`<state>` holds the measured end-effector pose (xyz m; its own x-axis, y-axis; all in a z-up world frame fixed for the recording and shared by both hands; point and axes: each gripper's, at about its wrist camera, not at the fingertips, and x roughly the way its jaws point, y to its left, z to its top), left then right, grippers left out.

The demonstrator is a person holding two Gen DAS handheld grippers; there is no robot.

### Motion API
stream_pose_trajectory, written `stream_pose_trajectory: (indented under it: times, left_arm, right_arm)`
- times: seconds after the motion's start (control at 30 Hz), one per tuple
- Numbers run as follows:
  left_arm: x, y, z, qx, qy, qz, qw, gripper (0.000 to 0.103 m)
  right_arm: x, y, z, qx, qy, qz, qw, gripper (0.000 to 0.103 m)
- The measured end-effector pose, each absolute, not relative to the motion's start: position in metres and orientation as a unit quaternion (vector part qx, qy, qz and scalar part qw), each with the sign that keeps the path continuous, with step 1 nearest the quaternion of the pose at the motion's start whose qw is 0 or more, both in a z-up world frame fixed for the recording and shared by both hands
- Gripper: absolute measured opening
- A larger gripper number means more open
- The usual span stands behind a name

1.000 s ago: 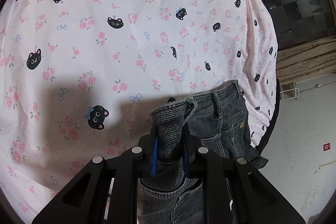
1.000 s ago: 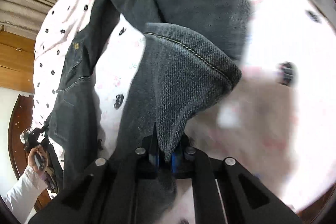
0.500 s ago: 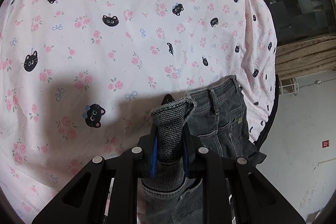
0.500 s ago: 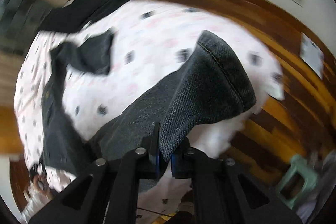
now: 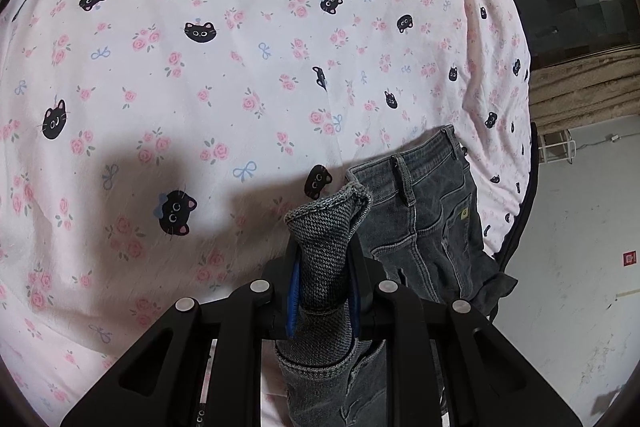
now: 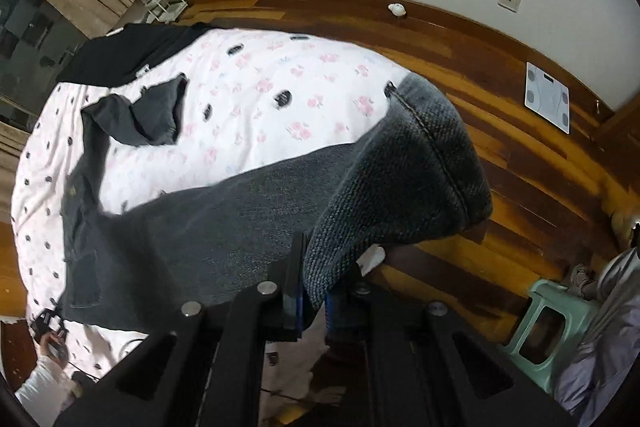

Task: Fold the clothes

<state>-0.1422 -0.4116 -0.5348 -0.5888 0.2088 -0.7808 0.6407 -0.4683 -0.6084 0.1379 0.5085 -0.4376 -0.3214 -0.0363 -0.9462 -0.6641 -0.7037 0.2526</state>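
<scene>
Cat-print bedsheet (image 5: 240,87) under jeans (image 5: 432,211), wooden floor (image 6: 500,155).

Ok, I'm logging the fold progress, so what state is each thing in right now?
left gripper: shut on a bunched edge of the jeans.
right gripper: shut on a hem of the jeans.
jeans: unfolded, one leg lifted, the rest lying on the bedsheet.
bedsheet: spread out, lightly wrinkled.
black garment: lying at the bed's far edge.
</scene>
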Motion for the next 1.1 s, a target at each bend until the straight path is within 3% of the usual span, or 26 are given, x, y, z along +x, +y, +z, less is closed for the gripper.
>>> stream_pose_trajectory:
  times: [0.13, 0.2, 0.23, 0.37, 0.6, 0.67, 0.8, 1.1]
  left_arm:
    - [-0.142, -0.413, -0.539, 0.435, 0.494, -0.737, 0.154, 0.016]
    - [-0.143, -0.414, -0.54, 0.44, 0.493, -0.735, 0.155, 0.017]
    - [-0.144, -0.415, -0.54, 0.442, 0.491, -0.735, 0.154, 0.017]
    - [-0.144, -0.416, -0.539, 0.448, 0.482, -0.737, 0.155, 0.017]
    - [-0.129, -0.422, -0.535, 0.45, 0.482, -0.728, 0.186, 0.024]
    - [-0.123, -0.425, -0.532, 0.447, 0.485, -0.724, 0.201, 0.025]
    - [-0.1, -0.436, -0.501, 0.394, 0.462, -0.736, 0.299, 0.026]
    - [-0.116, -0.388, -0.458, 0.401, 0.388, -0.793, 0.243, 0.026]
  right_arm:
    - [0.13, 0.521, -0.508, -0.579, 0.322, 0.711, 0.236, 0.013]
    - [0.135, 0.531, -0.538, -0.595, 0.343, 0.677, 0.264, 0.022]
    - [0.14, 0.534, -0.548, -0.599, 0.349, 0.666, 0.276, 0.033]
    - [0.155, 0.543, -0.553, -0.607, 0.332, 0.652, 0.31, 0.056]
    - [0.117, 0.56, -0.498, -0.588, 0.242, 0.701, 0.323, 0.059]
    - [0.097, 0.564, -0.479, -0.576, 0.214, 0.723, 0.316, 0.067]
    - [0.008, 0.544, -0.46, -0.546, 0.203, 0.786, 0.205, 0.071]
    - [-0.17, 0.485, -0.517, -0.532, 0.304, 0.79, -0.009, 0.072]
